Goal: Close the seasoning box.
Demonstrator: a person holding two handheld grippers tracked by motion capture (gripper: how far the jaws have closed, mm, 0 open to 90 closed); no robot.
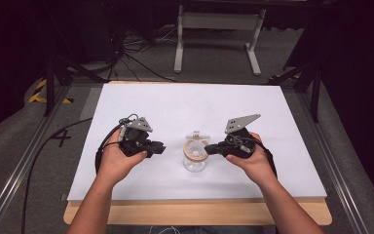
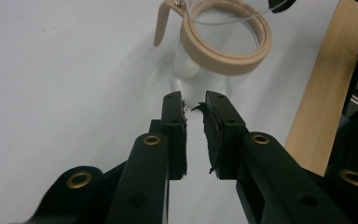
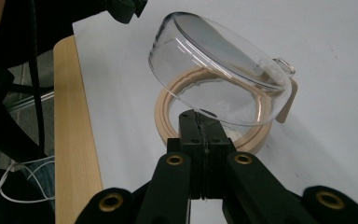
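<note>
A clear glass jar (image 1: 195, 158) with a beige seal ring (image 3: 164, 109) stands near the front middle of the white board (image 1: 185, 107). Its clear hinged lid (image 3: 214, 60) is tilted up off the ring. My right gripper (image 1: 210, 149) reaches in from the jar's right, and its jaws (image 3: 200, 119) are shut on the lid's near edge. My left gripper (image 1: 158, 148) lies level to the left of the jar, a short way off. In the left gripper view the jaws (image 2: 193, 100) stand slightly apart with nothing between them, pointing at the jar's glass wall (image 2: 186, 70) below the ring (image 2: 228, 63).
The board rests on a wooden tabletop whose front edge (image 1: 199, 212) shows below it. Black cables (image 1: 44, 146) trail off to the left. A white frame (image 1: 219, 29) stands on the floor behind the table.
</note>
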